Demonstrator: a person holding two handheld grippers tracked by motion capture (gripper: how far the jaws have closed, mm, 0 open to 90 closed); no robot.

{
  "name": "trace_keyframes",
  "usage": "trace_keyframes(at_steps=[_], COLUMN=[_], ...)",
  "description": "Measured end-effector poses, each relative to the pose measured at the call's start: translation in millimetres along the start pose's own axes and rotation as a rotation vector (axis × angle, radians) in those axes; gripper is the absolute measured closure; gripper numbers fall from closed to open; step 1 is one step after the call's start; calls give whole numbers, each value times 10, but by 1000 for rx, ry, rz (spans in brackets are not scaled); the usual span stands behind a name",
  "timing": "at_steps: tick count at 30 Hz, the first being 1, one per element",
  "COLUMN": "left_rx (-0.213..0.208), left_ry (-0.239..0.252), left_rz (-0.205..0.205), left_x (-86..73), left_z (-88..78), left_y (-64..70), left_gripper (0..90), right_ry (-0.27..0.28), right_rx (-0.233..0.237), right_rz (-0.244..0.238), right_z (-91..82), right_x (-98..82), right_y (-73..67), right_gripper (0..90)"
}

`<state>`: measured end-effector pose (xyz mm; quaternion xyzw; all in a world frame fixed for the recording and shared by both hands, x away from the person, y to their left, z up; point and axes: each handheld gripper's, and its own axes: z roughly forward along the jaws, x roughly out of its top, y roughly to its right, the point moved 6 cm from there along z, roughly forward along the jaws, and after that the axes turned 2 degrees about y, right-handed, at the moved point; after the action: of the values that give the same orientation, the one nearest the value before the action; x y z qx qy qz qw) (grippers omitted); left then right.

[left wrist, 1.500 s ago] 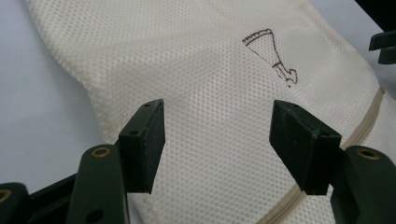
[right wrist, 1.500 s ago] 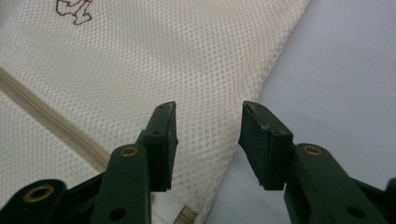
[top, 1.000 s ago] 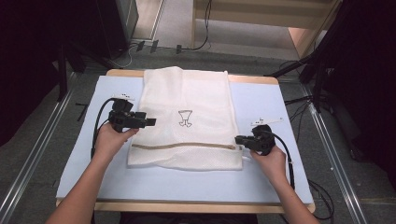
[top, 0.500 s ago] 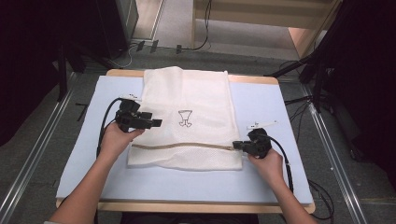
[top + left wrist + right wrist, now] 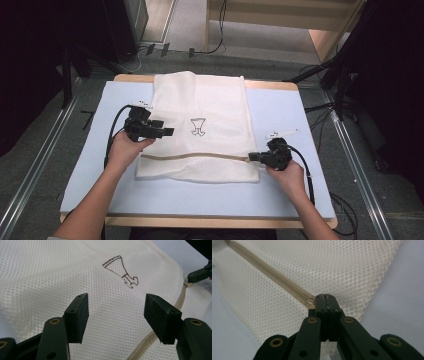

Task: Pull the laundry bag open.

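Right gripper (image 5: pixel 254 158), lower right of the high view: jaws clenched at the end of the tan zipper (image 5: pixel 195 156), apparently pinching its pull, though the tab itself is hidden. Left gripper (image 5: pixel 168 132), centre left: jaws spread, nothing between them, poised over the mesh laundry bag (image 5: pixel 210 105). Bag lies flat mid-frame on the pale blue mat (image 5: pixel 295 115), brown emblem (image 5: pixel 198 126) facing up.

Black fingers (image 5: pixel 78 315), brass rivets; black cables trailing; bare forearms.
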<state>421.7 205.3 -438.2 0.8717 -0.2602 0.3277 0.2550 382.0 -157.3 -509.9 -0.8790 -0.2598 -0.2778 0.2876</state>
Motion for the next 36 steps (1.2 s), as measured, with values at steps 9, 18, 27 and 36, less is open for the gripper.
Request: trace_keyframes(at_steps=[9,18,27,36], left_rx=[-13,-47,-106,-148], left_ry=[-1,2,-3,-44], left_rz=[12,60,132,133], left_x=[8,34,53,63], left_z=[22,72,224,404], left_y=[63,239,536,761], left_gripper=[384,407,467,416], right_ry=[5,31,17,-12], right_rx=[7,-13,-81,-101], right_rz=[-45,-92,-91,-92], right_z=[46,22,-54,20], right_x=[38,92,39,-34], right_y=[-124,-188,-54,-5], right_gripper=[900,900,900,900])
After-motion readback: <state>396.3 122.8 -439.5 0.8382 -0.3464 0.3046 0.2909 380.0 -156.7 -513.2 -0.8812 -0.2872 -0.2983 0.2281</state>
